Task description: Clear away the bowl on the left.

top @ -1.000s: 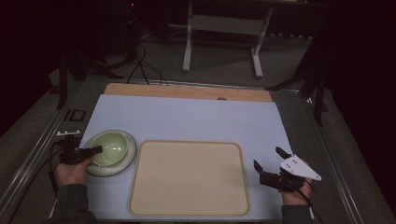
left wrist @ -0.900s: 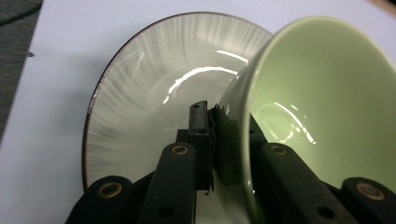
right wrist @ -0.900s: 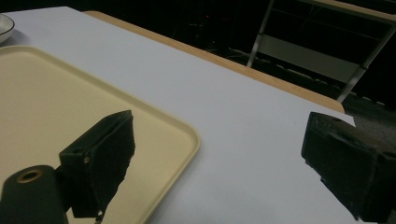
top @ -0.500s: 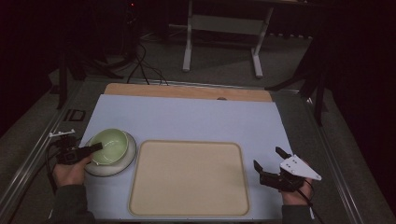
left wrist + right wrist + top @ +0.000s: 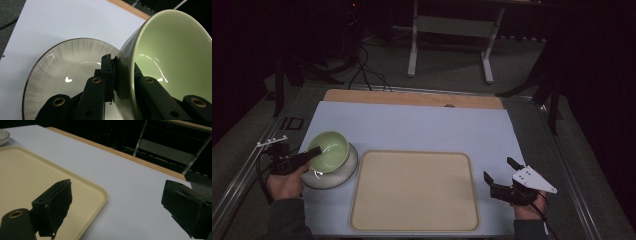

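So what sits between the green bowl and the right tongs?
The empty beige tray, in the high view, between the green bowl and the right tongs.

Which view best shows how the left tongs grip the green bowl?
The left gripper view: the left tongs pinch the green bowl at its rim, one jaw inside and one outside, above the plate. The high view shows the bowl tilted over the plate, the grip small. The right gripper view catches just the plate's edge.

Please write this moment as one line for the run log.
left gripper: shut on green bowl rim, tilted above plate | right gripper: open, beside tray | tray: empty
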